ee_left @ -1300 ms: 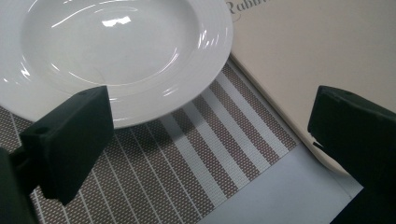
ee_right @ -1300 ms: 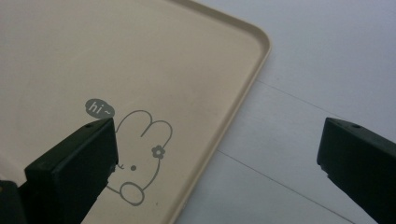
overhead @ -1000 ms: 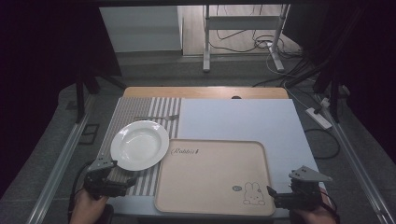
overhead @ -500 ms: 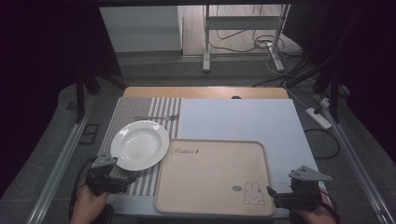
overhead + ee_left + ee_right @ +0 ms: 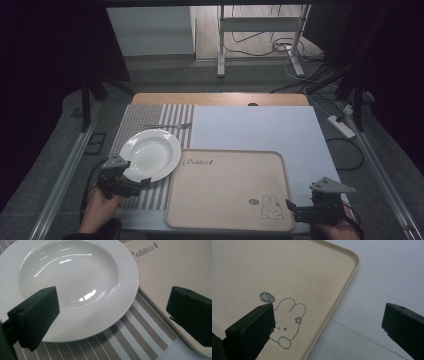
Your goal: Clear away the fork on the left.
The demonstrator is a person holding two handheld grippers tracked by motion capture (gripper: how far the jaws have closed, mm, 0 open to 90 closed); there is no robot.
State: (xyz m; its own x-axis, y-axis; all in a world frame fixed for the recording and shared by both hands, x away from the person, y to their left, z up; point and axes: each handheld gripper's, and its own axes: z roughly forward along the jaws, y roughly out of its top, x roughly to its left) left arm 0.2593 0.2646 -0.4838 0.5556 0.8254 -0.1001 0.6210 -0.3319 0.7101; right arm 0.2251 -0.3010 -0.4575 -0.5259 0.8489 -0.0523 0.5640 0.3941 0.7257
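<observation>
The left gripper [image 5: 142, 183] hangs with its jaws spread wide at the near rim of the white plate [image 5: 150, 154], one jaw over the rim, the other out toward the tray [image 5: 225, 190]; it holds nothing. The plate lies flat on the striped placemat [image 5: 165, 120] at the table's left, its right rim just beside, perhaps slightly over, the tray's left edge. The right gripper [image 5: 292, 210] is likewise spread and empty, poised at the tray's near right corner by the printed rabbit [image 5: 287, 325].

The likeliest trouble, as I judge it: the plate's rim is glossy and shallow, so a pinch taken at a slant may slip off, or tip the plate and let it clatter onto the mat; a jaw pushed low could instead snag the woven mat and drag it. If the plate is slid rightward, the tray's raised lip stands in the way and may catch the rim.

A fork [image 5: 167, 126] lies on the mat behind the plate, well apart from both grippers; the pale sheet [image 5: 260, 127] beyond the tray is bare.
</observation>
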